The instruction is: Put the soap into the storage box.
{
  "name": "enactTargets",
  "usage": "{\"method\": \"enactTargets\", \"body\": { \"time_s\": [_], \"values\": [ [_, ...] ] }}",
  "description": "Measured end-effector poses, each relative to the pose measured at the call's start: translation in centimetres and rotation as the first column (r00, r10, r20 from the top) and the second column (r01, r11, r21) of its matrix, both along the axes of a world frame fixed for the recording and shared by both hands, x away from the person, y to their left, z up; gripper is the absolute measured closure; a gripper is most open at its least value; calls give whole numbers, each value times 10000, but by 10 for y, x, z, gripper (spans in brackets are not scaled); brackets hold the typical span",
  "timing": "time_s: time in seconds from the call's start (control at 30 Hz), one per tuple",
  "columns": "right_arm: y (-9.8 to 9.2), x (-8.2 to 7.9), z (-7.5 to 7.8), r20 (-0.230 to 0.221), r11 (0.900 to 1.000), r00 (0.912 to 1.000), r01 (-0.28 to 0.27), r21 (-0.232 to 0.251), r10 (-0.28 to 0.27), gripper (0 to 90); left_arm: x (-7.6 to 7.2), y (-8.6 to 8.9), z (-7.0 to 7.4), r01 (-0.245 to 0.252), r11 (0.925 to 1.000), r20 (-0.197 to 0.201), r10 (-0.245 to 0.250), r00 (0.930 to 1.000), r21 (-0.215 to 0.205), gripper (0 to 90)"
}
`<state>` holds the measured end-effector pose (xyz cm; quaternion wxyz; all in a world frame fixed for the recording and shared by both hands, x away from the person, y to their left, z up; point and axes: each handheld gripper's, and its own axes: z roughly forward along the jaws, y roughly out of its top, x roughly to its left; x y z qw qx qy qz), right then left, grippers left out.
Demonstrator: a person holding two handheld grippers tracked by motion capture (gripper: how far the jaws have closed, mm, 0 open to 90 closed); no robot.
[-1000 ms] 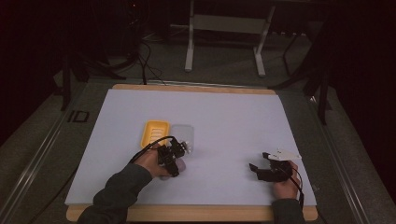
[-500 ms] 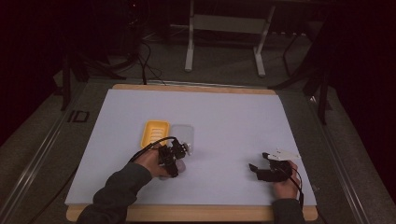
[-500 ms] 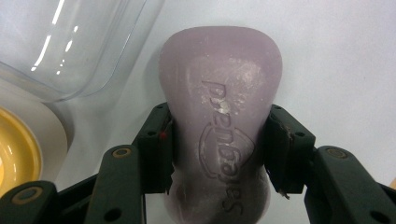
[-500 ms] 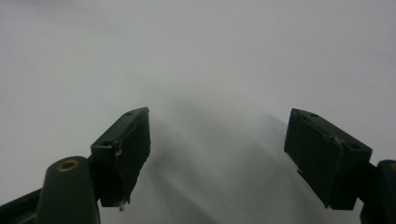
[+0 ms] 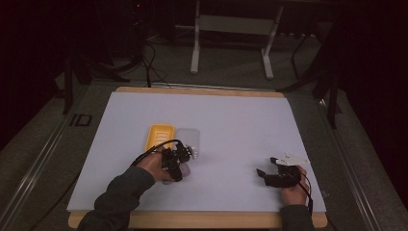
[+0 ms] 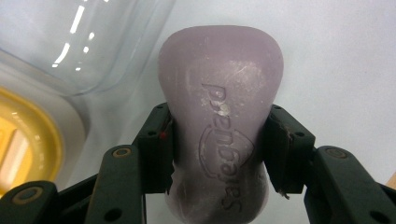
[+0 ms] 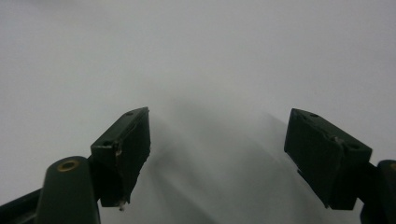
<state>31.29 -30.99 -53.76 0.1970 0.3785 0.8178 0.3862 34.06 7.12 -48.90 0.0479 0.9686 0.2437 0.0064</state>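
Gripping one soap bar [image 6: 219, 126], left tongs [image 6: 217, 144].

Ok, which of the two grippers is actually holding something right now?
The left gripper: its jaws are clamped on the sides of a purple soap bar. The right gripper has its jaws wide apart over the bare white table.

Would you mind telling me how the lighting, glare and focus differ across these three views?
High view: dim, dark surroundings, only the white table lit. Left gripper view: sharp on the purple soap, glare streaks on the clear lid. Right gripper view: soft shadows beneath the right gripper, its far surface hazy.
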Motion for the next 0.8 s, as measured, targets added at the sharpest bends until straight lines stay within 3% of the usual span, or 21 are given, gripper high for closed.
{"method": "enactTargets", "body": {
  "time_s": [0.8],
  "values": [
    [0,0,0,4,10000,10000,1,10,-1,222,6,7,20,-140,9998,271,144,9995,-168,498]
  ]
}}
